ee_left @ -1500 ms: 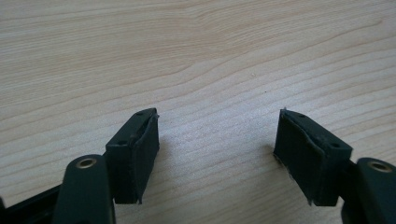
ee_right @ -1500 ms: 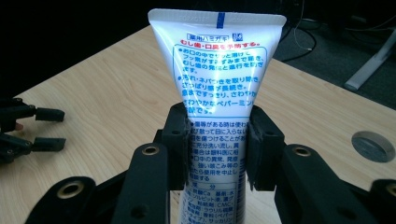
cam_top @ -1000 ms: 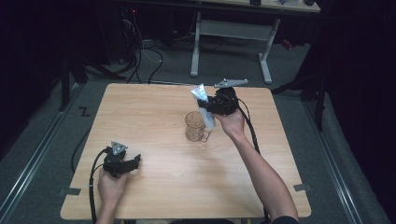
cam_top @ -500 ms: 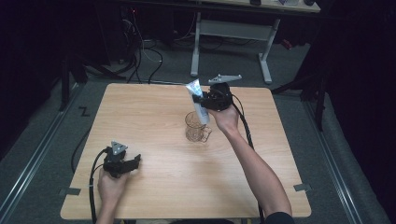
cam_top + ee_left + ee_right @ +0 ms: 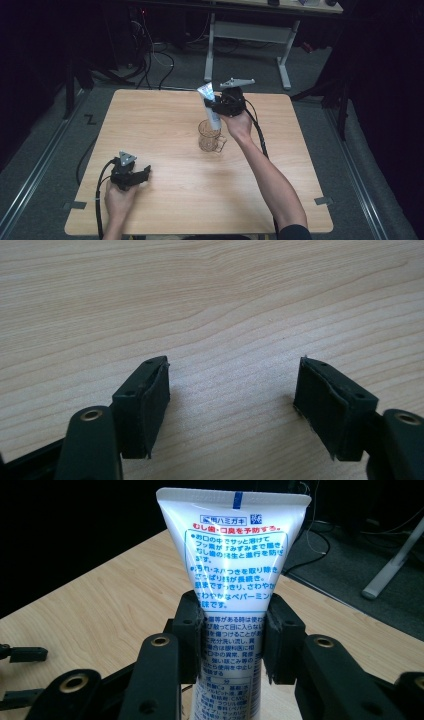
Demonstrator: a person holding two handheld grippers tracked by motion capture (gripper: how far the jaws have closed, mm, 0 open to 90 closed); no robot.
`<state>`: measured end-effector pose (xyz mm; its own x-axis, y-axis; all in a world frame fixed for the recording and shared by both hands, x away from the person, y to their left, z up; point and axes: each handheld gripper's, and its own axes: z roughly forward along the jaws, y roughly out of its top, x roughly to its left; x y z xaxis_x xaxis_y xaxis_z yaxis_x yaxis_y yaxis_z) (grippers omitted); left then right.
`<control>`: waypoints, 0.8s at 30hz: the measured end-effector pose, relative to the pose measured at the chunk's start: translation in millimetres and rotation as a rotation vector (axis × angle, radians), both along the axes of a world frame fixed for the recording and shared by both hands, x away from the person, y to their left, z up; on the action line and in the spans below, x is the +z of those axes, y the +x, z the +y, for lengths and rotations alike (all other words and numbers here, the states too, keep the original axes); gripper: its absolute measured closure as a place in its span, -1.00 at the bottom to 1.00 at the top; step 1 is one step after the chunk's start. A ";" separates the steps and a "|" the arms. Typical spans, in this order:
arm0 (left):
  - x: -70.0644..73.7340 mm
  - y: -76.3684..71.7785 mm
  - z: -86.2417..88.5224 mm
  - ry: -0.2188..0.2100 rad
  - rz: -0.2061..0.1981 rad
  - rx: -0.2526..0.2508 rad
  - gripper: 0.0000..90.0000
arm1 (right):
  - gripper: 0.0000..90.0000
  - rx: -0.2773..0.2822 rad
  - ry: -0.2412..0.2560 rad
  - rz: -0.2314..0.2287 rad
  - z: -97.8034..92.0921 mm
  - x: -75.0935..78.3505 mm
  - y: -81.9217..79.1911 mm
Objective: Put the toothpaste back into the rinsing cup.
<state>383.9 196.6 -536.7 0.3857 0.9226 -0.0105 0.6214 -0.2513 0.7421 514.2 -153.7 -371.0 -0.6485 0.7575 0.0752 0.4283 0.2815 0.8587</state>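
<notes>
A white toothpaste tube [image 5: 235, 565] with blue and red print stands nearly upright, flat crimped end up, with my right gripper [image 5: 232, 637] shut on its middle. In the high view the tube [image 5: 209, 102] hangs over a clear glass mug [image 5: 209, 135] at the table's middle, its lower end at the mug's mouth; the right gripper [image 5: 216, 106] is just behind the mug. My left gripper [image 5: 145, 172] rests near the table's front left; its jaws stand wide apart over bare wood, so the left gripper [image 5: 232, 400] is open with nothing in it.
The wooden table [image 5: 150, 125] is bare around the mug. Dark floor, cables [image 5: 145, 60] and a white desk frame [image 5: 250, 35] lie beyond the far edge. The left gripper's jaw tips [image 5: 20, 655] show at the left edge of the right gripper view.
My right gripper has carried the tube a little left and turned it more upright over the mug. The left gripper has stayed put.
</notes>
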 end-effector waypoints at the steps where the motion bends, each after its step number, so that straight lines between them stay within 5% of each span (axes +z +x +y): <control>1: 0.0 0.0 0.0 0.000 0.000 0.000 -0.33 | 0.45 -0.002 -0.005 -0.002 0.4 -0.3 0.6; 24: -0.1 0.0 -0.1 0.000 -0.001 -0.001 -0.33 | 0.44 0.010 -0.025 0.036 6.1 -19.8 2.2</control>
<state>383.9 196.6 -536.8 0.3864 0.9223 -0.0104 0.6202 -0.2515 0.7431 516.4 -147.6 -390.8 -0.6531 0.7531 0.0797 0.4562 0.3072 0.8352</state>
